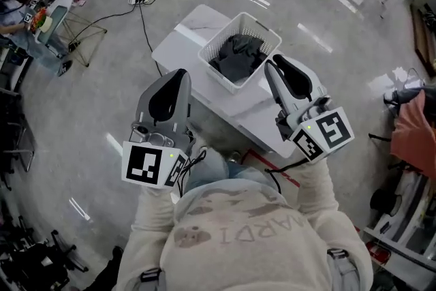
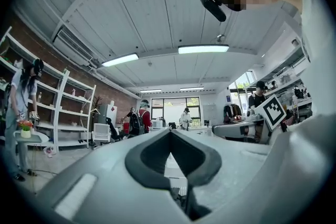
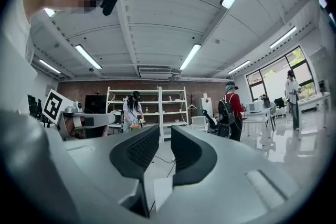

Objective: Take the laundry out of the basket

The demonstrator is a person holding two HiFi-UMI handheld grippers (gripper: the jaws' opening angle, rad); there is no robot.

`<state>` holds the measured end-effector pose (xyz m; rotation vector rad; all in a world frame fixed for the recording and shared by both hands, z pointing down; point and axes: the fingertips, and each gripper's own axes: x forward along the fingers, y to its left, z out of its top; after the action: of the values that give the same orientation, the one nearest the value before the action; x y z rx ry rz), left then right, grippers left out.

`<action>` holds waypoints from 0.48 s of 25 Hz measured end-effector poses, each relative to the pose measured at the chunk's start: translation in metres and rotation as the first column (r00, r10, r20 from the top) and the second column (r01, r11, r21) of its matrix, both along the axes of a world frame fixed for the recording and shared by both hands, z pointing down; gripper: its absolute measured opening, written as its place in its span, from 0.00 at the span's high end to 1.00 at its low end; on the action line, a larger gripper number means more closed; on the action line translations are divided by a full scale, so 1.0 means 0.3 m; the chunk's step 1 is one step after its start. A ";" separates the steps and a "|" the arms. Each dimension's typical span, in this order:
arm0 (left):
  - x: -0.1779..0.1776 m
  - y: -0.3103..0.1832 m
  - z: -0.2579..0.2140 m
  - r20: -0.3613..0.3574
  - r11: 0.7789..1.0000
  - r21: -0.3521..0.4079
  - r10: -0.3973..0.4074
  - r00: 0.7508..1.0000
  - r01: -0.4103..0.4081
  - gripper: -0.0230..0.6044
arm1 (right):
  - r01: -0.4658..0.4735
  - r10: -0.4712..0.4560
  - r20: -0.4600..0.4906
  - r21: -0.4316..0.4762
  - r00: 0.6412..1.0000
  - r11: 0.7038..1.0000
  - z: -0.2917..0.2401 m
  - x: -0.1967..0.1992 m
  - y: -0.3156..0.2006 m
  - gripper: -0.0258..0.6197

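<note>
A white slatted basket [image 1: 219,33] stands on a small white table [image 1: 182,36] in the head view. Dark grey laundry [image 1: 238,55] lies heaped inside it. My left gripper [image 1: 180,74] is held up over the table's near left edge, short of the basket. Its jaws touch at the tips [image 2: 169,132] with nothing between them. My right gripper [image 1: 273,65] hovers beside the basket's near right corner. A narrow gap shows between its ribbed pads [image 3: 164,131], and that gap is empty. Both gripper views look out into the room, so neither shows the basket.
A power strip [image 1: 139,0] and its cable lie on the floor behind the table. Another person [image 1: 15,7] works at the far left. White shelves [image 3: 157,107] and several people stand along the room's far side. Red cloth [image 1: 417,127] hangs at the right.
</note>
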<state>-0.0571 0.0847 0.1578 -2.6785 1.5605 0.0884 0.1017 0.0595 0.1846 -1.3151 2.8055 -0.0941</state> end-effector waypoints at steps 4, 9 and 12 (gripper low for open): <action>-0.040 -0.081 0.025 0.022 1.000 -0.014 -0.021 1.000 0.021 0.96 | 0.016 -0.016 0.003 -0.018 1.000 1.000 0.034 -0.041 -0.099 0.80; -0.040 -0.206 0.059 0.034 0.999 -0.035 -0.002 0.999 0.003 0.96 | 0.005 -0.005 0.000 -0.033 1.000 0.999 0.061 -0.056 -0.227 0.80; -0.034 -0.292 0.079 0.032 0.999 -0.045 0.016 0.999 -0.015 0.96 | -0.012 0.012 -0.002 -0.046 1.000 0.999 0.082 -0.048 -0.309 0.79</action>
<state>-0.0672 -0.0030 0.1816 -2.7120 1.5516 0.0111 0.0872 -0.0333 0.2094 -1.3422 2.8128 -0.1583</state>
